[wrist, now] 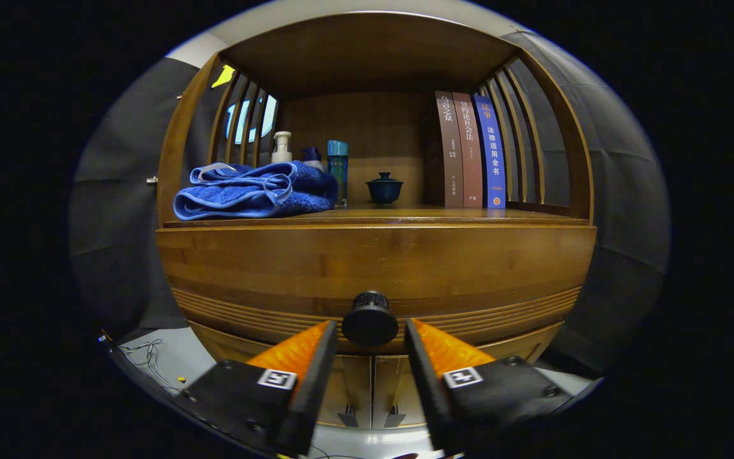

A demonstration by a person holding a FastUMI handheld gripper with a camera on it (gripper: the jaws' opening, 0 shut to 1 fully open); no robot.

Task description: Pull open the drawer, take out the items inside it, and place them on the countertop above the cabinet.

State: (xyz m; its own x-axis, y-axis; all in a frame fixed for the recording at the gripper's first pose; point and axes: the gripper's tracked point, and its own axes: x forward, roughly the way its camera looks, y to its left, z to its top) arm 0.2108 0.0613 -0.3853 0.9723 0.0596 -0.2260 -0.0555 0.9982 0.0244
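A wooden cabinet fills the scene ahead of me. Its wide drawer front (pixel 469 261) is closed, flush with the frame, so whatever is inside is hidden. A round black knob (pixel 369 319) sticks out of the drawer's lower middle. My gripper (pixel 371 326) is open, with the knob right between its two fingertips; a thin gap shows on each side of it. The countertop (pixel 418 215) runs just above the drawer, inside a slatted wooden alcove.
On the countertop a folded blue towel (pixel 252 190) lies at the left, with a white pump bottle (pixel 281 146) and a teal bottle (pixel 338 169) behind it. A dark lidded cup (pixel 384 189) stands mid-shelf and three upright books (pixel 471 150) at the right. Two lower cabinet doors (pixel 372 389) sit beneath the drawer.
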